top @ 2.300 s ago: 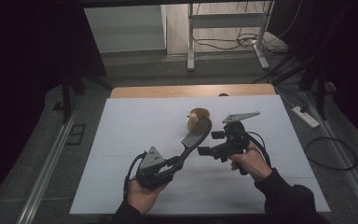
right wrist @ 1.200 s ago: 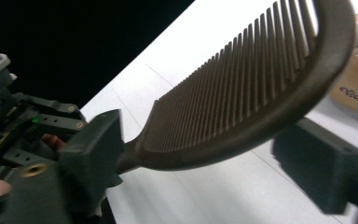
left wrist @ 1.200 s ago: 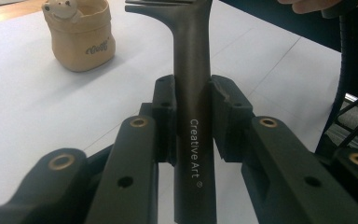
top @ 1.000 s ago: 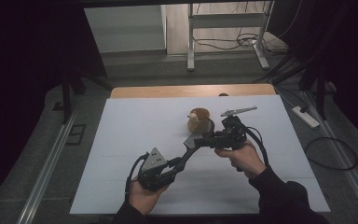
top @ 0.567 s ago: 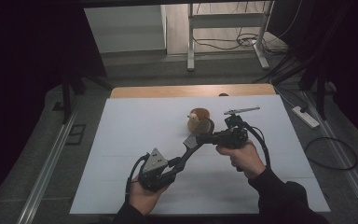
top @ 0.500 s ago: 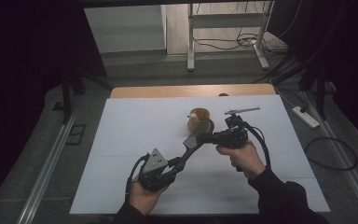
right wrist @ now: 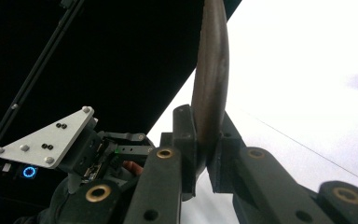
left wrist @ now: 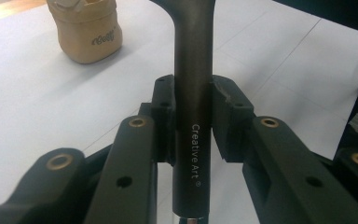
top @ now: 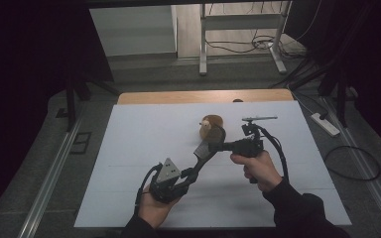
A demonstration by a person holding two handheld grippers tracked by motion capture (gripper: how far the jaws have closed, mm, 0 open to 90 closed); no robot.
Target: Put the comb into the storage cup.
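White lettering reading "Creative Art®" runs along the dark handle of the one tool [left wrist: 193,93], a spatula-like implement held above the white surface [top: 144,134]. The left claw [left wrist: 191,126] is clamped on that handle, and the right claw [right wrist: 204,140] pinches the tool's curved blade end, so both grip the same piece between the two hands. One tan jar [left wrist: 85,29] stands on the surface just beyond the tool; dark script is printed on its side, too small to read.
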